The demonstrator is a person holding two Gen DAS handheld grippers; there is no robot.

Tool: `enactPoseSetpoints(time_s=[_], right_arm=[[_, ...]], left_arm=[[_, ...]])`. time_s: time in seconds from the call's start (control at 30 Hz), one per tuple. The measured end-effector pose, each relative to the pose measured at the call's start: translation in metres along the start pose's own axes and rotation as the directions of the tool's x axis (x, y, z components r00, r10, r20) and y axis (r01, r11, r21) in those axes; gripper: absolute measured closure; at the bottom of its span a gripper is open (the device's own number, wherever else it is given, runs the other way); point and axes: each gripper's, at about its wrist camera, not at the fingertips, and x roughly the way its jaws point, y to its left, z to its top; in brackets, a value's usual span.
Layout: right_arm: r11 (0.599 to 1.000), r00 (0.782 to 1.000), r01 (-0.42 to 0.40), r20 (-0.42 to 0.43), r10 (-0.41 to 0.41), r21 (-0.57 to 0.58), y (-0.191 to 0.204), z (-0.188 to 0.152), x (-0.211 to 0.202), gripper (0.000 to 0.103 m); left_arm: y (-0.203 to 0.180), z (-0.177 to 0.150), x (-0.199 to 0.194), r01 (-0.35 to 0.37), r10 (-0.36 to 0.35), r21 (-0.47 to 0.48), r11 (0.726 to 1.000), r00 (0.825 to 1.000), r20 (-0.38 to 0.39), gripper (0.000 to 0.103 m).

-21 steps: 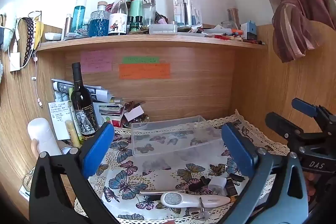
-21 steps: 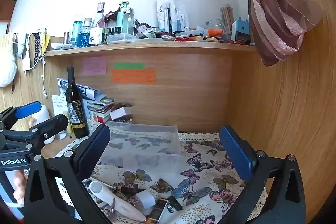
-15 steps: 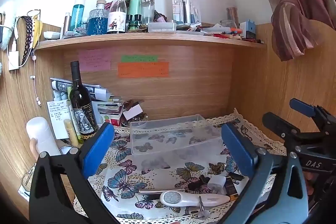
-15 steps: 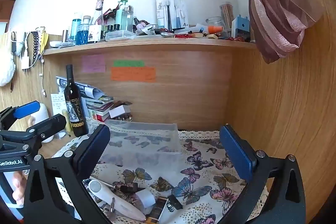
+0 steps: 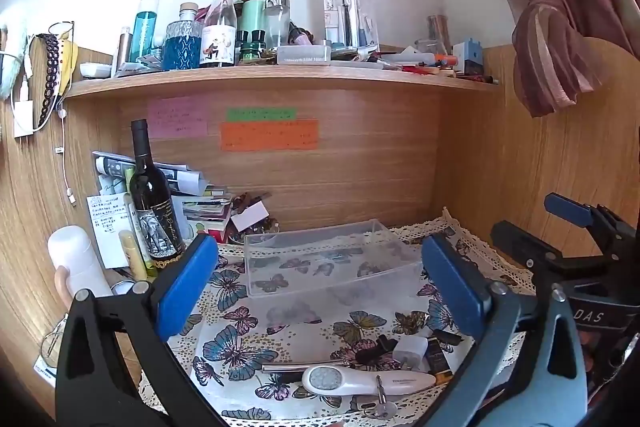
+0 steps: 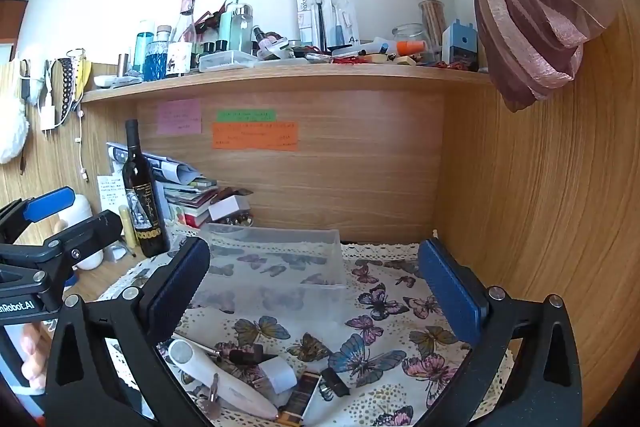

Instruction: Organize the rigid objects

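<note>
A clear plastic box [image 5: 332, 259] [image 6: 276, 259] stands empty on the butterfly cloth [image 5: 248, 315] [image 6: 384, 311]. Nearer me lie small rigid items: a white handheld device [image 5: 364, 381] [image 6: 216, 377], a thin metal rod [image 5: 304, 367], a key [image 5: 382, 405] [image 6: 212, 401], a small white cap [image 5: 410, 349] [image 6: 278, 375], a dark flat stick [image 5: 438, 359] [image 6: 302, 397] and a black clip [image 6: 334, 383]. My left gripper [image 5: 320, 295] hangs open above them. My right gripper [image 6: 316, 291] is open too, over the cloth to the right. Each gripper shows at the edge of the other's view.
A dark wine bottle [image 5: 154, 203] [image 6: 142, 199], a white cylinder [image 5: 76, 263] and stacked papers [image 5: 200, 203] crowd the back left corner. A cluttered wooden shelf [image 5: 280, 77] [image 6: 280, 73] runs overhead. A wooden side wall [image 6: 540, 207] and a knotted curtain [image 6: 528, 31] close the right.
Both views have tilted slightly, so the shelf and the box sit a little lower in the picture. Nothing on the cloth has moved, and both jaws stay wide.
</note>
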Motion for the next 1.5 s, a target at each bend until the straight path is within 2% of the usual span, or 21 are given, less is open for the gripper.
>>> enactPoseSetpoints(time_s=[1.5], right_arm=[[0.999,1.0,-0.027,0.001,0.027,0.023,0.001,0.0049,-0.0027,0.0]], left_arm=[[-0.0017,-0.0031,0.0039,0.014,-0.014,-0.006,1.0,1.0,-0.002,0.0]])
